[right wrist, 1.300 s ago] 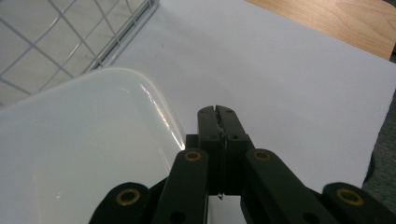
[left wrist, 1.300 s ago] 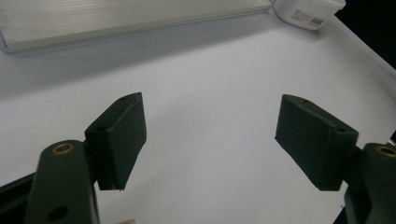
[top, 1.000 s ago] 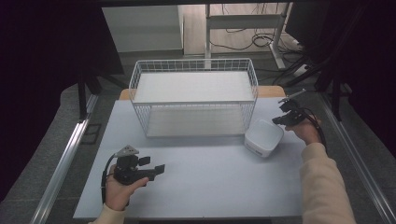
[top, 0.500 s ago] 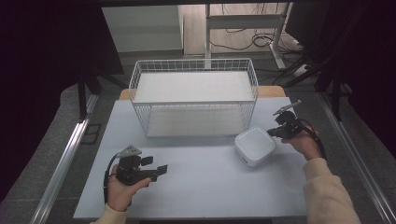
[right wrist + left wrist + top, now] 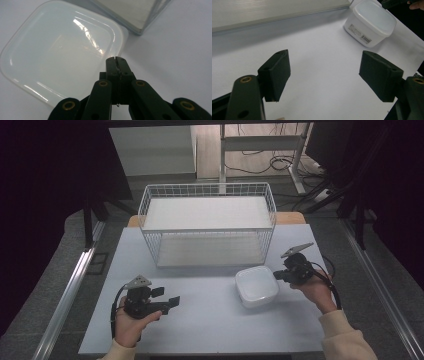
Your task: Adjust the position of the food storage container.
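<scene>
White square translucent lidded plastic container (image 5: 256, 286) on white counter (image 5: 210, 330), near white wire basket (image 5: 207, 222). Right hand-held gripper (image 5: 278, 275) pressed together beside container; left hand-held gripper (image 5: 167, 297) spread, empty.

High view: set above the near edge, facing forward and down across the white table (image 5: 210, 320) to the wire basket (image 5: 207, 227) at frame centre. Left gripper view: low over the tabletop, looking between wide-apart jaws toward the lidded white container (image 5: 370, 22) at upper right. Right gripper view: very near, looking down past closed jaws onto the same container's lid, also seen right of centre from above.
</scene>
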Available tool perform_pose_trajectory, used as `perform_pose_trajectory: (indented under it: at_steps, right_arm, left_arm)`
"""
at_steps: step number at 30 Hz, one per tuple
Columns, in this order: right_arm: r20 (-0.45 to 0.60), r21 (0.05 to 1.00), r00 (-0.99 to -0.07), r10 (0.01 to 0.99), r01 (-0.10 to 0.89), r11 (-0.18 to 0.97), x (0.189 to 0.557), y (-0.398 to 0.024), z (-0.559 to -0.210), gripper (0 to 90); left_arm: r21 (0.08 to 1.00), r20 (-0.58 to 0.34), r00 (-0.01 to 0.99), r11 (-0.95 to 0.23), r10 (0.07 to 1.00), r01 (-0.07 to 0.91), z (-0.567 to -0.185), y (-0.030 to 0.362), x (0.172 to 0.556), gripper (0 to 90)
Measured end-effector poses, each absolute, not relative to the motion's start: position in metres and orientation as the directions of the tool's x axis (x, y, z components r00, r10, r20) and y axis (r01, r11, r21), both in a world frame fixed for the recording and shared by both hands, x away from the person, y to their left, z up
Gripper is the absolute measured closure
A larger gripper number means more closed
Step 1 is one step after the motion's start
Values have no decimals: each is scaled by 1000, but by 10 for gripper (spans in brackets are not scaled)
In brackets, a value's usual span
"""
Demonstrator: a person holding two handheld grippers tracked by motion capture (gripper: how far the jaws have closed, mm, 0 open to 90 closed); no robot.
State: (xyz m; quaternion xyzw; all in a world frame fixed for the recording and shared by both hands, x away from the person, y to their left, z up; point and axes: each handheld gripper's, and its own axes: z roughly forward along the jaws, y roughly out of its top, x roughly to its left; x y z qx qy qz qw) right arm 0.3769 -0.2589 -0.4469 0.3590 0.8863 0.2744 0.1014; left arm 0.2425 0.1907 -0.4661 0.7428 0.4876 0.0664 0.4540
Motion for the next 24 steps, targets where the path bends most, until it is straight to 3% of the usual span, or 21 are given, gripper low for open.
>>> perform_pose_trajectory:
  at_steps: [18, 24]
  right_arm:
    - [84, 622, -817, 570, 490, 611, 331, -187, -457, 897]
    - [92, 660, -824, 559, 471, 586, 332, -181, -451, 897]
  left_arm:
    - [735, -345, 522, -121, 780, 667, -467, 187, 242, 244]
    - [735, -345, 522, -121, 780, 667, -467, 187, 242, 244]
